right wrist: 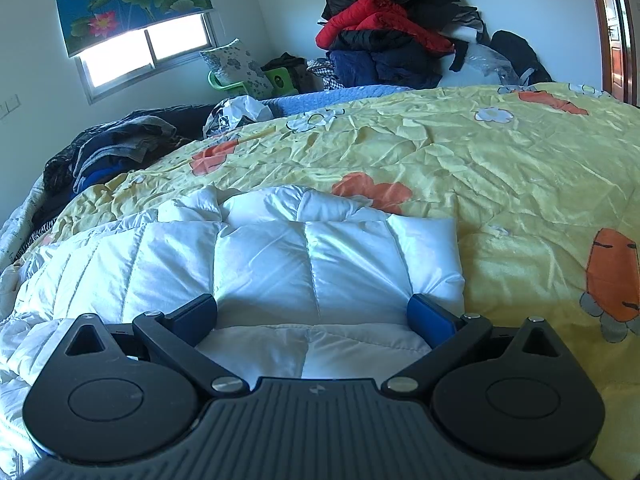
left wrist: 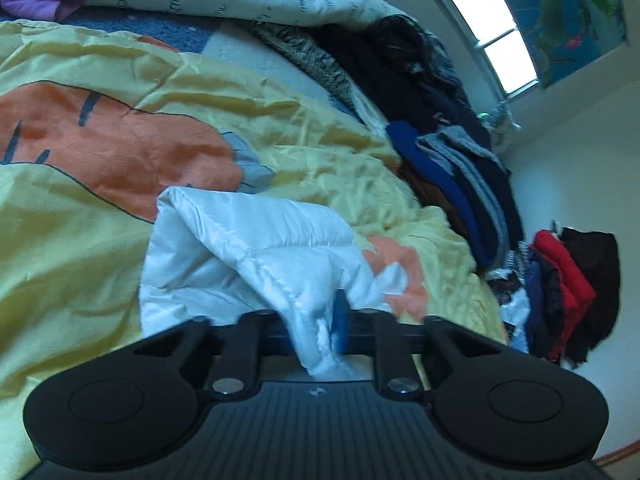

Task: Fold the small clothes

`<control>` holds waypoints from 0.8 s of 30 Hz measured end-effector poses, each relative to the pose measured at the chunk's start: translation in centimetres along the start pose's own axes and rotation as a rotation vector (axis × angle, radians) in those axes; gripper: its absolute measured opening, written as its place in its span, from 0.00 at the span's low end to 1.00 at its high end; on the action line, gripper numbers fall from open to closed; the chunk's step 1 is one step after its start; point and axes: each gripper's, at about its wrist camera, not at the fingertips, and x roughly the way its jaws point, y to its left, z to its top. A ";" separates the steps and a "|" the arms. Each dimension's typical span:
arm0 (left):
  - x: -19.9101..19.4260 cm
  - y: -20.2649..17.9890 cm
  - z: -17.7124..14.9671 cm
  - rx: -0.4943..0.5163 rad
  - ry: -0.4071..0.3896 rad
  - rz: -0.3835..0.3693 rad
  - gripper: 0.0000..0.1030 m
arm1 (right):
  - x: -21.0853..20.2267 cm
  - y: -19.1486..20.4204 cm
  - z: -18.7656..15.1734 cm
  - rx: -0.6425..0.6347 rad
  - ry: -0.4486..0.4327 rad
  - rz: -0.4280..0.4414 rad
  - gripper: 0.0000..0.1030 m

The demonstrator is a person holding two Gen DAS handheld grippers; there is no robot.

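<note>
My left tongs pinch the white jacket, puffy, light, slippery. My right tongs hover apart; I'd grab a stitched seam.

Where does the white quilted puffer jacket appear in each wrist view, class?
Left wrist: white quilted puffer jacket low centre, a fold pinched in the left gripper.
Right wrist: jacket lower left to centre, under the open right gripper.
Shared landmark: yellow carrot-print bedspread.

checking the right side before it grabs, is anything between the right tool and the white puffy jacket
Nothing visible. The right tool hangs open directly over the white quilted puffy jacket, its blue pads on either side of a panel, with only jacket fabric between them on the yellow carrot-print bedspread.
</note>
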 end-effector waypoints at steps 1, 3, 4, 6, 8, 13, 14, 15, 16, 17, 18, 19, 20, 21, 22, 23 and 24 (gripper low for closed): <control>-0.3 -0.2 -0.1 0.009 -0.009 0.001 0.12 | 0.0 0.0 0.0 0.000 0.000 0.000 0.97; -1.1 -0.6 -0.3 0.024 -0.028 -0.009 0.11 | 0.0 0.0 0.0 0.000 0.000 0.000 0.97; -1.5 -0.9 -0.4 0.024 -0.034 -0.017 0.11 | 0.0 0.0 0.0 0.001 0.000 0.000 0.97; -2.5 -1.6 -0.7 0.019 -0.041 -0.032 0.11 | 0.0 0.0 0.0 0.000 0.000 0.000 0.97; -3.8 -2.6 -1.2 0.018 -0.040 -0.066 0.11 | 0.0 0.0 0.0 0.001 0.000 0.001 0.97; -6.5 -5.5 -5.0 -0.028 0.050 -0.216 0.11 | 0.0 0.0 0.0 0.002 0.000 0.000 0.97; -6.9 -6.1 -6.4 -0.038 0.081 -0.256 0.11 | 0.0 0.0 0.0 0.001 0.000 0.000 0.97; -7.3 -6.8 -7.8 -0.044 0.111 -0.292 0.11 | 0.0 0.0 0.0 0.001 0.000 -0.001 0.97; -7.6 -7.4 -9.3 -0.049 0.141 -0.328 0.11 | 0.0 0.0 0.0 0.001 0.001 -0.001 0.97; -7.7 -7.8 -11.0 -0.059 0.181 -0.366 0.11 | 0.0 0.0 0.0 0.001 0.000 0.000 0.97; -7.7 -8.3 -12.8 -0.072 0.226 -0.398 0.11 | 0.0 0.0 0.0 0.001 0.000 0.000 0.97; -7.5 -8.6 -14.6 -0.088 0.274 -0.425 0.11 | 0.0 0.0 0.0 0.001 0.000 0.000 0.97; -7.1 -8.9 -16.3 -0.099 0.322 -0.447 0.11 | 0.0 0.0 0.0 0.001 0.001 -0.001 0.97; -6.7 -9.2 -17.9 -0.096 0.363 -0.462 0.11 | 0.0 0.0 0.0 0.001 0.000 0.000 0.97; -6.3 -9.4 -19.4 -0.092 0.387 -0.460 0.11 | 0.0 0.0 0.0 0.001 0.000 0.000 0.97; -5.8 -9.4 -20.8 -0.094 0.410 -0.451 0.11 | 0.0 0.0 0.0 0.001 0.001 -0.001 0.97; -5.2 -9.2 -21.9 -0.100 0.434 -0.448 0.11 | 0.0 0.0 0.0 0.001 0.001 -0.001 0.97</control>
